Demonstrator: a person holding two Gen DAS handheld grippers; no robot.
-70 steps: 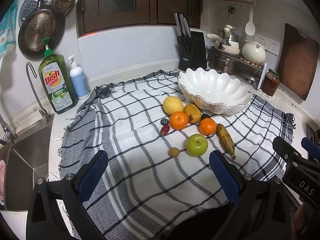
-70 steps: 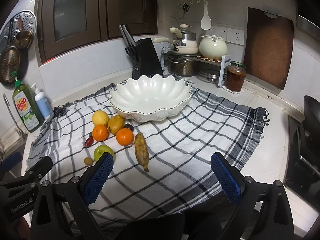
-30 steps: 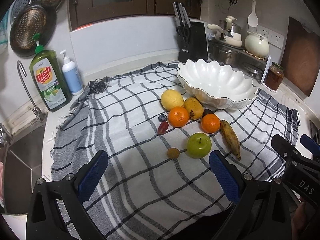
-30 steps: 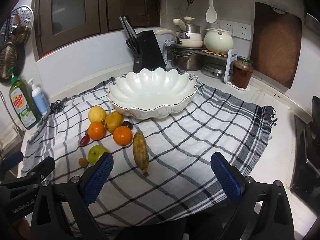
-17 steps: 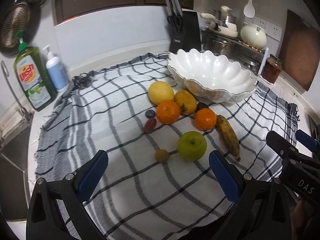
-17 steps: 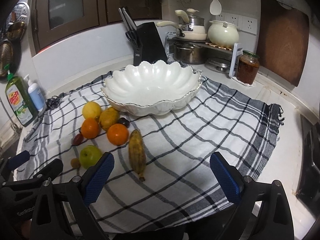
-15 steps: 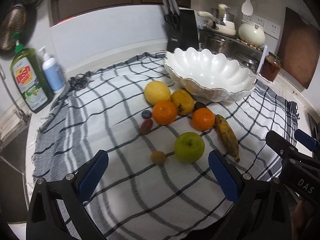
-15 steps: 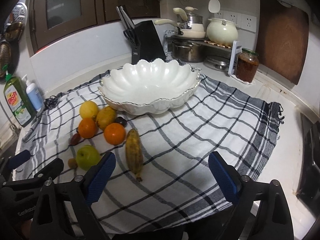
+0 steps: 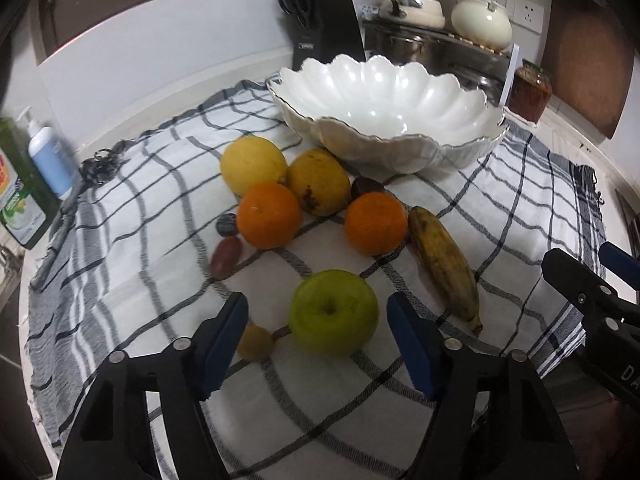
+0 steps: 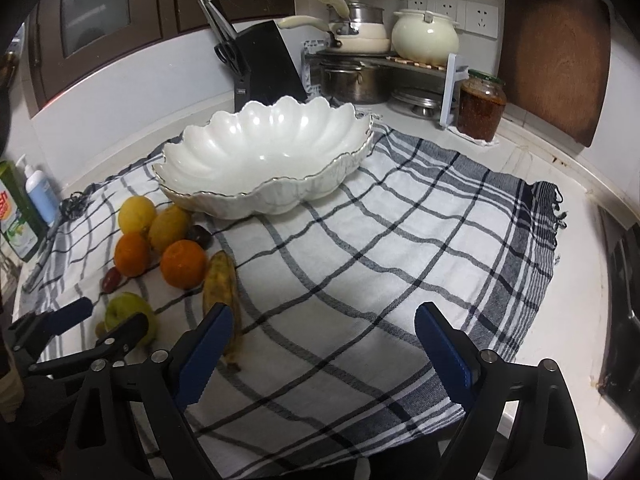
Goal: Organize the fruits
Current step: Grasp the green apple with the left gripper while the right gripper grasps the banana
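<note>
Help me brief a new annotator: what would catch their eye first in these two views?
The big scalloped white bowl, empty, at the back of the checked cloth. Next, the bright fruit bunched in front of it on the cloth: two oranges, a lemon, a spotted banana. Nearest, the green apple sits between the closing fingers of the left gripper, not yet touched.

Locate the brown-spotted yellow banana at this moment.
In the left wrist view, the brown-spotted yellow banana lies on the checked cloth, right of the green apple, beside an orange.
</note>
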